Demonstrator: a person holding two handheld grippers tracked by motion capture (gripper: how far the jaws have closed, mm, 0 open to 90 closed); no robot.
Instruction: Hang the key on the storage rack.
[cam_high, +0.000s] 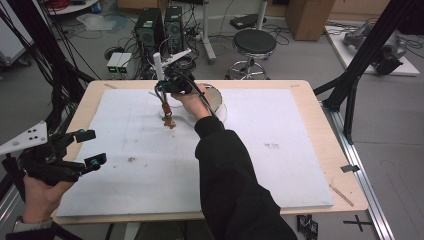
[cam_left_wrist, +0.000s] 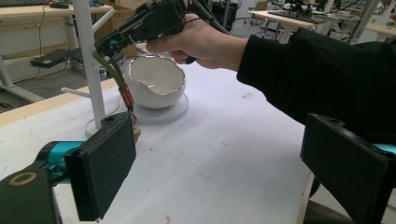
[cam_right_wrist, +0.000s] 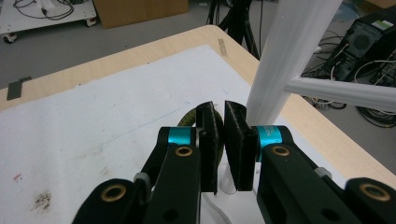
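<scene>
Right gripper (cam_high: 167, 102) at the far side of the table, jaws pinching a thin green cord (cam_left_wrist: 108, 65) from which a small brown pendant (cam_high: 169, 121) hangs beside the white stand (cam_left_wrist: 88, 60) and white bowl (cam_left_wrist: 156, 84). Left gripper (cam_high: 90, 148) idles near the table's near-left edge, jaws spread, empty. Judgement: pendant in hand but not yet placed; hanging or setting down remains.

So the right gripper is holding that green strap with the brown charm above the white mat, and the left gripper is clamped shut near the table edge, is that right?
Not quite: the left gripper is open, not clamped shut. The left gripper view shows its jaws wide apart with nothing between them. The rest stands: the right gripper holds the green strap, with the brown charm hanging above the white mat.
</scene>
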